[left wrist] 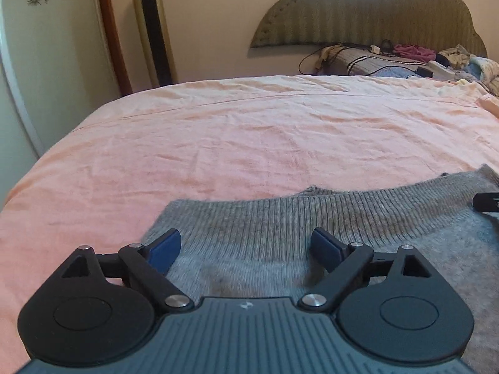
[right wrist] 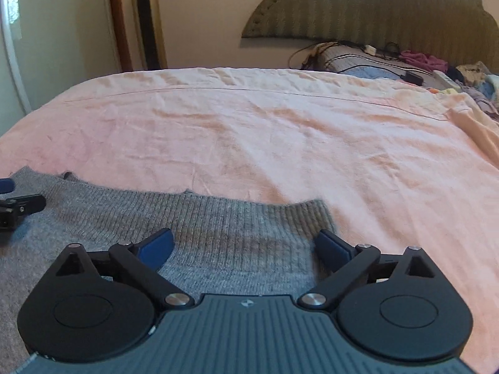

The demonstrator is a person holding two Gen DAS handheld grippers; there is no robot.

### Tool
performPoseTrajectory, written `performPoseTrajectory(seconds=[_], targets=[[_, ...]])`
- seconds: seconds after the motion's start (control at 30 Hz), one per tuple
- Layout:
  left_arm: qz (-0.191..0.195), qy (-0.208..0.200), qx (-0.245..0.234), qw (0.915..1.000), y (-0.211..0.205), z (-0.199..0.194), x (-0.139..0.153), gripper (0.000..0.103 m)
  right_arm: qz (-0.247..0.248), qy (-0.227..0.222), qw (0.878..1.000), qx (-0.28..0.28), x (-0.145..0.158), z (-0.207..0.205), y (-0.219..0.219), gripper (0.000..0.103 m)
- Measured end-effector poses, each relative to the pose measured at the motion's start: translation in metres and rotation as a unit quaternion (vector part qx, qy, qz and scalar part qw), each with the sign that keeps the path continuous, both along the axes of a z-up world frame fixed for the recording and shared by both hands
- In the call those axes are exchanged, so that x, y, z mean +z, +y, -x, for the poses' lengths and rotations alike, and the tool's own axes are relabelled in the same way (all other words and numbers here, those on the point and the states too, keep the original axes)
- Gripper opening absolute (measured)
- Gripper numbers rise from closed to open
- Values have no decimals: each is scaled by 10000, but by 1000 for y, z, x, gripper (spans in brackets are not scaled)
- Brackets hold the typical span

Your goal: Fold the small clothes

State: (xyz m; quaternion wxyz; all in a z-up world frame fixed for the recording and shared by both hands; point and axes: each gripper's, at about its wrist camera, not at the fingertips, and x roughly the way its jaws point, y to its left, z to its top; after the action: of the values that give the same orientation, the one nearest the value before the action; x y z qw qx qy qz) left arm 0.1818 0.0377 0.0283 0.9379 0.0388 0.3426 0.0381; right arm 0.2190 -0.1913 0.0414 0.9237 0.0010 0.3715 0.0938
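A grey knitted garment (left wrist: 280,227) with a ribbed band lies flat on the pink bed sheet (left wrist: 249,137). My left gripper (left wrist: 246,243) is open, its blue-padded fingers spread over the garment's left part near the ribbed band. My right gripper (right wrist: 246,243) is open over the garment's right part (right wrist: 218,227), close to its right corner. Part of the left gripper (right wrist: 18,205) shows at the left edge of the right wrist view. Part of the right gripper (left wrist: 486,201) shows at the right edge of the left wrist view.
A pile of clothes, cables and a striped pillow (left wrist: 389,59) lies at the head of the bed under a padded headboard (left wrist: 368,15). A gold tower fan (left wrist: 151,28) stands by the wall. The bed's left edge (left wrist: 46,159) drops off beside a white door.
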Motion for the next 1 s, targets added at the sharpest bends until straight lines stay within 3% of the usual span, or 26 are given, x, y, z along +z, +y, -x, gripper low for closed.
performPoseTrajectory(seconds=[0.1,0.17,0.2,0.27,0.3,0.47,0.57,0.67,0.73,0.93,1.0], targets=[[469,6,-347,9983,-1,36,9,91,-378,-243,9987,220,15,40,-1,103],[381,239,-474,9979,-6,46,-3,92,-156,-26,9997,187,4,51,2,103],[329,141,-483,9982,-5,52,-11,92,66,73,9998,171,-7,54,3,103],[422,-89,-570,9974,2,60,-18,92,-162,-253,9991,291,-18,66,-11,103],[485,-62,-527,9974,4,58,-17,93,-325,-239,9990,212,-16,65,-18,103],[423,-96,-486,9979,2,57,-18,93,35,-185,9998,-30,-1,70,-6,99],[417,-124,-439,9981,1,60,-19,93,-160,-371,9988,284,9,84,7,103],[432,-123,-447,9980,2,60,-20,93,284,-175,9983,481,-14,79,17,103],[457,-126,-446,9979,3,61,-20,93,-91,-321,9984,461,-16,77,3,103],[459,-198,-321,9982,6,67,-16,93,-195,-261,9995,59,-8,75,-8,103],[709,-276,-124,9970,17,87,-5,93,-655,-217,9971,-328,7,93,-22,102]])
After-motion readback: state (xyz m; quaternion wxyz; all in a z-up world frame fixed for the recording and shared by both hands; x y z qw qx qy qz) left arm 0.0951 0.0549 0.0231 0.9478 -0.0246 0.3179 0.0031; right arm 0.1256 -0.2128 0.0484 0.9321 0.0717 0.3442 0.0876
